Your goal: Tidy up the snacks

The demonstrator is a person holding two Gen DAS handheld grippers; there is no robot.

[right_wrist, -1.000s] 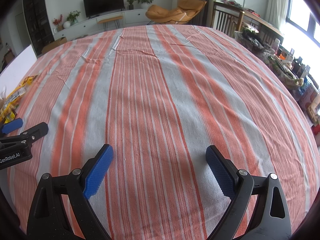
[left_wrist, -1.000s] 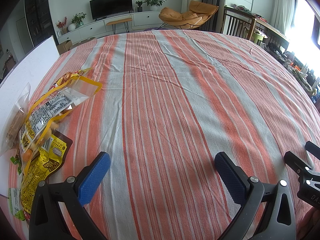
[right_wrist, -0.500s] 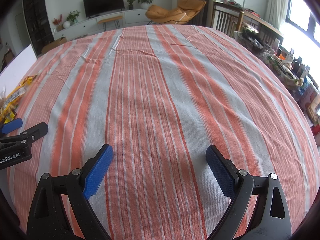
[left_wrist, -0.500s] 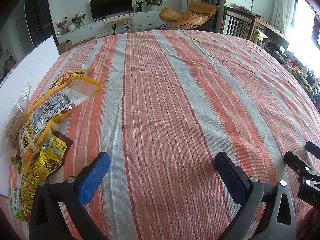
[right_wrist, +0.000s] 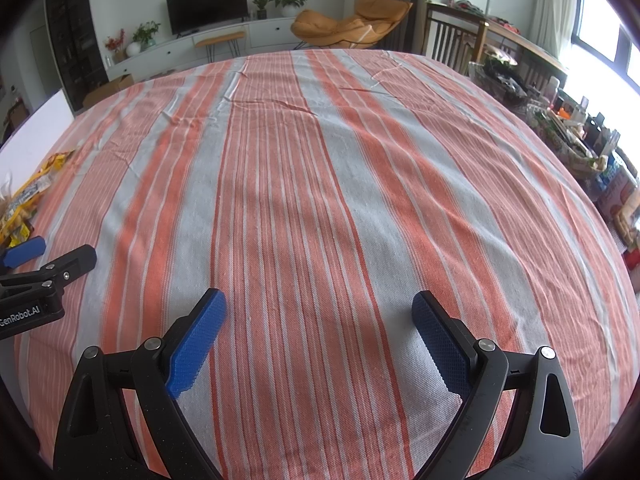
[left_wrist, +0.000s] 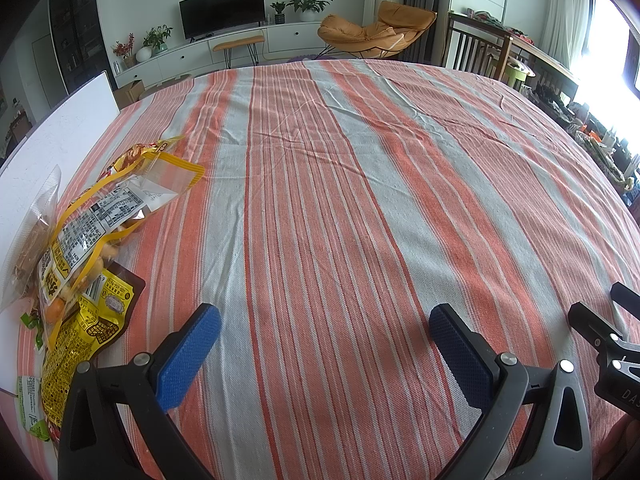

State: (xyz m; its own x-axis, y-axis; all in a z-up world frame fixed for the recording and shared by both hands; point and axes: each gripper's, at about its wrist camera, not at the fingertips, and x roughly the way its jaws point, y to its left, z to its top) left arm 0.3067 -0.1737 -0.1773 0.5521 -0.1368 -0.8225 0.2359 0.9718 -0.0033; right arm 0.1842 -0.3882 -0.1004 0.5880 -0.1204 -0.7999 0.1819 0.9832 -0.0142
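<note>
Several snack bags lie heaped at the table's left edge: a clear bag with yellow trim [left_wrist: 108, 208], a yellow and brown packet [left_wrist: 86, 320] under it, a clear bag of brown snacks [left_wrist: 28, 236] and a small green packet [left_wrist: 30, 408]. My left gripper [left_wrist: 324, 356] hovers open over the striped cloth, to the right of the heap, nothing between its blue pads. My right gripper [right_wrist: 318, 340] is open too, over bare cloth. In the right wrist view the heap [right_wrist: 22, 204] shows at far left, with the left gripper's fingers [right_wrist: 48, 260] beside it.
An orange and grey striped tablecloth [left_wrist: 360, 160] covers the wide table. A white board [left_wrist: 52, 132] borders its left side. Beyond the far edge stand a TV unit, an orange lounge chair [left_wrist: 372, 28] and wooden chairs. Cluttered shelves [right_wrist: 580, 140] run along the right.
</note>
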